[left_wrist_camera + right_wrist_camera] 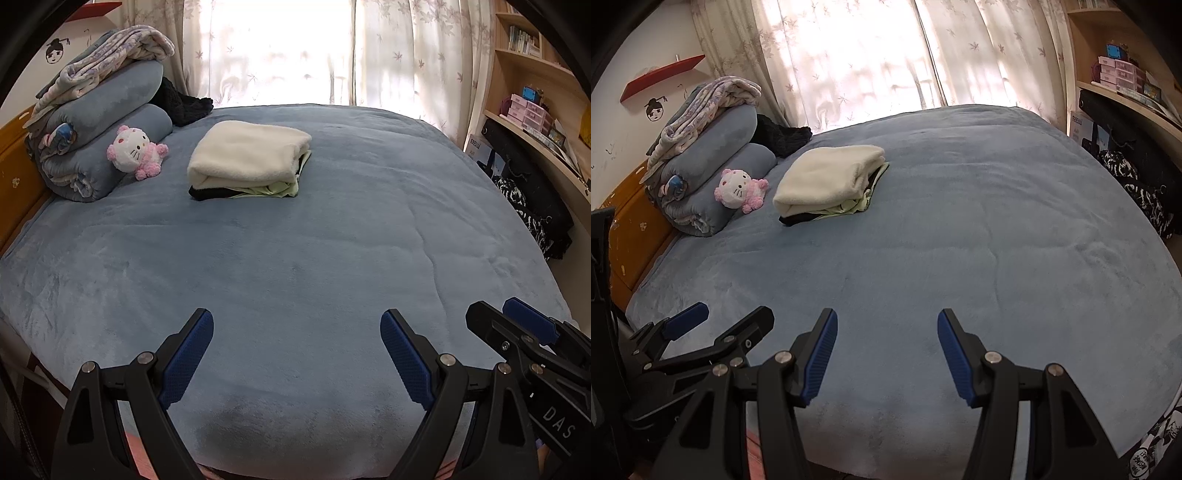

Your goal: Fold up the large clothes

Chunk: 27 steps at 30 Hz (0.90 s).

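A blue bed (pixel 295 240) fills both views. A folded pile (pixel 249 160), cream fleece on top with pale green and black layers beneath, sits toward the far left corner, near a plush cat (pixel 136 151) and rolled bedding (pixel 103 122) at the headboard edge. The left gripper (pixel 297 354) hangs over the near edge, fingers wide apart and empty; the right gripper (pixel 886 354) beside it has its fingers apart, less wide, also empty. The likely risk is that, reaching for the far pile, a finger snags only the top fleece and drags the stack askew. "DAS" is printed on the right gripper's body in the left view; a box by the shelves carries unreadable lettering.
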Available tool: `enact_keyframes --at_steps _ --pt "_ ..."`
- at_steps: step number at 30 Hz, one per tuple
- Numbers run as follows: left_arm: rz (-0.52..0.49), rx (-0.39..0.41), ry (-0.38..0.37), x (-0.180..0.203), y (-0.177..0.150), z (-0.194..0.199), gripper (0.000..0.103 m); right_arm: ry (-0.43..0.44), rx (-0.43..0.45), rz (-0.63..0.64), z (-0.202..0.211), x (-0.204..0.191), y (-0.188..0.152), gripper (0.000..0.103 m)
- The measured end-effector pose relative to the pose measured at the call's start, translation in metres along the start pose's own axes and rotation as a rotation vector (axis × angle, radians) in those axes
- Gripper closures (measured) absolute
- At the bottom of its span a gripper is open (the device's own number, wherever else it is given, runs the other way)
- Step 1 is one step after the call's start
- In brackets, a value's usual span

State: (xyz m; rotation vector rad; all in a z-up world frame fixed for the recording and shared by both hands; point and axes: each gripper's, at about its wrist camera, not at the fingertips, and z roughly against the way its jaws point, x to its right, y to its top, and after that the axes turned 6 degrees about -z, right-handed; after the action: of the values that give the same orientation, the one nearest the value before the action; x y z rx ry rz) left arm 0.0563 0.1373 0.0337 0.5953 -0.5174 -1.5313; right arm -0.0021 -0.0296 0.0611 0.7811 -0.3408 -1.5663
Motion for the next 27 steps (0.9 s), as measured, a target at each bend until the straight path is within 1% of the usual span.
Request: enact_keyframes --at_steps 27 --pt "-0.011 -0.019 0.001 -0.011 0.001 -0.011 0.012 0.000 -0.015 -0.020 -0.014 -0.002 -0.005 0.046"
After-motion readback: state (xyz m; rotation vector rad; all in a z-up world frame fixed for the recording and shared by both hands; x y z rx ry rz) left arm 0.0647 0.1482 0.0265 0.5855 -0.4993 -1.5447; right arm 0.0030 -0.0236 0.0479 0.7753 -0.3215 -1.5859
